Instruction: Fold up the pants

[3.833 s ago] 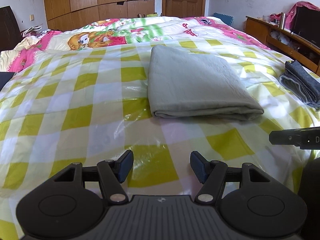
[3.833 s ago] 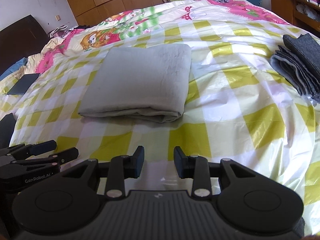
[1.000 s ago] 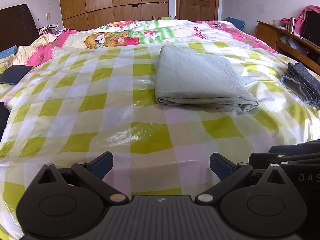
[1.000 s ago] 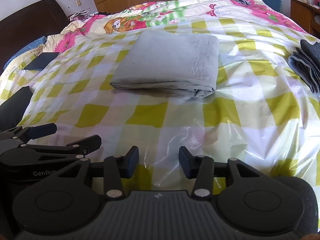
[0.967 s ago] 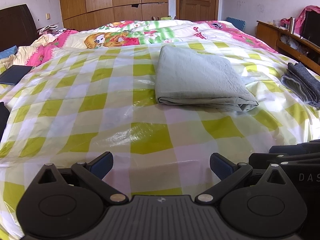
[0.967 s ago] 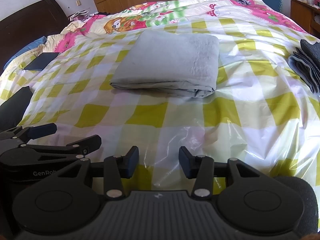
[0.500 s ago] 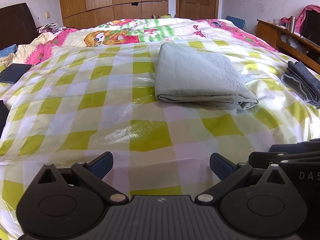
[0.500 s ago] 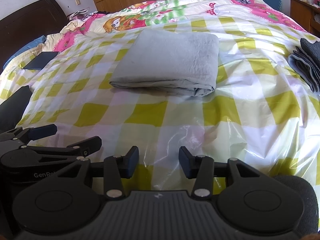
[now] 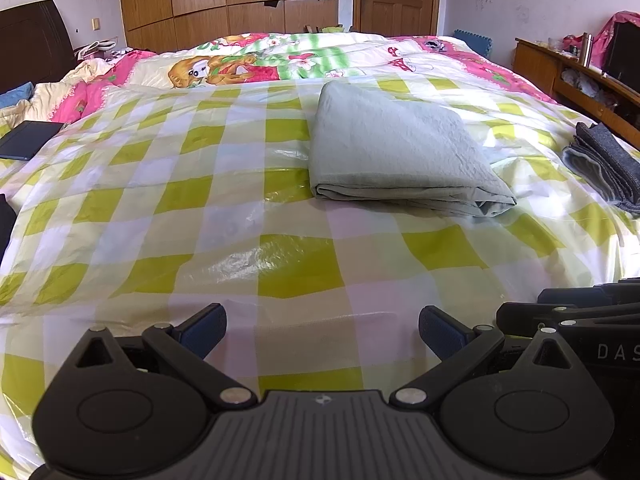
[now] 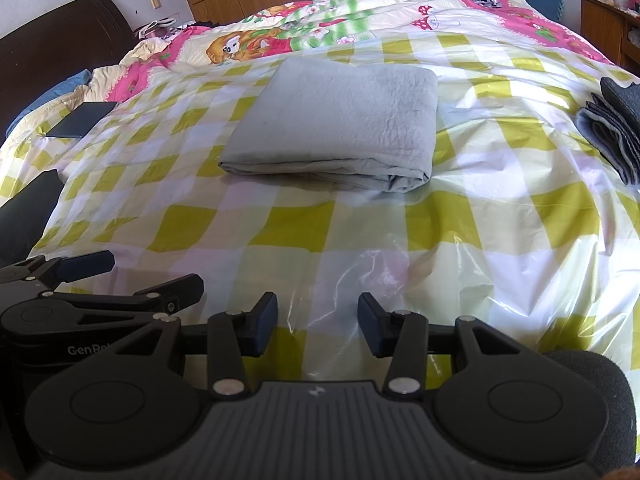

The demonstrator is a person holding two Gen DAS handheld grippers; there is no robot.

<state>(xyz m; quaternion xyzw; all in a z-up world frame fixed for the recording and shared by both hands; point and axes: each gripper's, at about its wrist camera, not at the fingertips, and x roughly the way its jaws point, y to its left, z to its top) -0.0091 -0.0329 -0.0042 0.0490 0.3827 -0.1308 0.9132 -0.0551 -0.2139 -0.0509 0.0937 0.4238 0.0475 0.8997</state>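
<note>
Grey-green pants [image 9: 396, 148] [image 10: 340, 120] lie folded into a flat rectangle on the yellow-checked plastic sheet [image 9: 240, 208] [image 10: 500, 216] that covers the bed. My left gripper [image 9: 322, 330] is open wide near the bed's front edge, well short of the pants, with nothing between its fingers. My right gripper [image 10: 317, 328] is partly open beside it, also empty and apart from the pants. Each gripper shows at the edge of the other's view: the right one [image 9: 568, 308] and the left one [image 10: 132, 276].
A folded dark grey garment [image 9: 608, 168] [image 10: 616, 128] lies at the bed's right edge. A dark flat book [image 9: 28, 140] [image 10: 82, 120] rests at the left. A cartoon quilt [image 9: 260, 60] covers the far bed. A wooden shelf [image 9: 568, 76] stands right, wardrobes and a door behind.
Since 3.8 s ago both grippers drew back from the pants and the left one opened wider. Over the last second nothing has visibly moved.
</note>
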